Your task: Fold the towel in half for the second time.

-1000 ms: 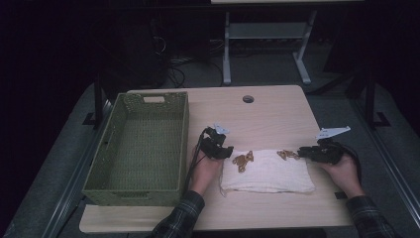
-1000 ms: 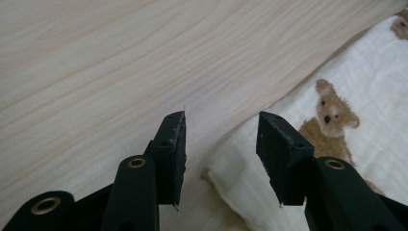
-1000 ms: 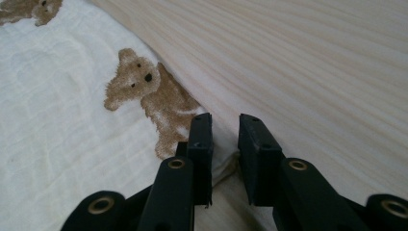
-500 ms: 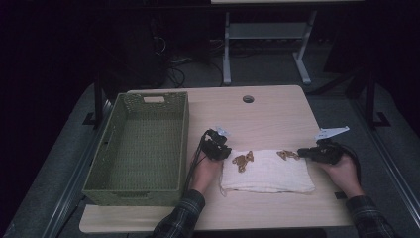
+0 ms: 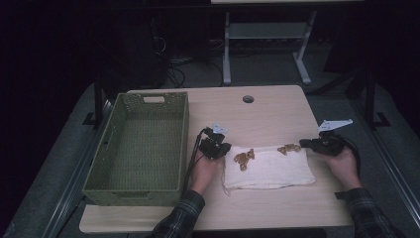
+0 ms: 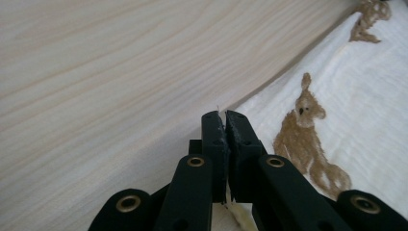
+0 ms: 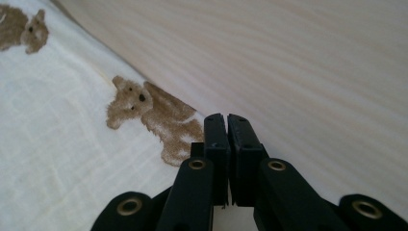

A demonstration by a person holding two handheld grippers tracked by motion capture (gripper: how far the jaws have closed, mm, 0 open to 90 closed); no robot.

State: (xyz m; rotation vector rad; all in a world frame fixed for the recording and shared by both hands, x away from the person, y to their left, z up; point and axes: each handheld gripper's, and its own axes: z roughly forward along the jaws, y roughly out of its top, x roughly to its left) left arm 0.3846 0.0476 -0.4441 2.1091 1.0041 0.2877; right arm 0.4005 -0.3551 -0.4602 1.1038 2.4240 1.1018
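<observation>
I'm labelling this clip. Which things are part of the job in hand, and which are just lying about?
In the job:
- white cloth with brown bear prints
- left gripper, shut on the cloth's corner
- right gripper, shut on the far corner

Lying about:
- green basket
- table

White cloth [image 5: 271, 167] with brown bear prints [image 5: 243, 159] is spread flat, folded into rectangle, on table near front edge; its far corners are pinched on both sides.
</observation>
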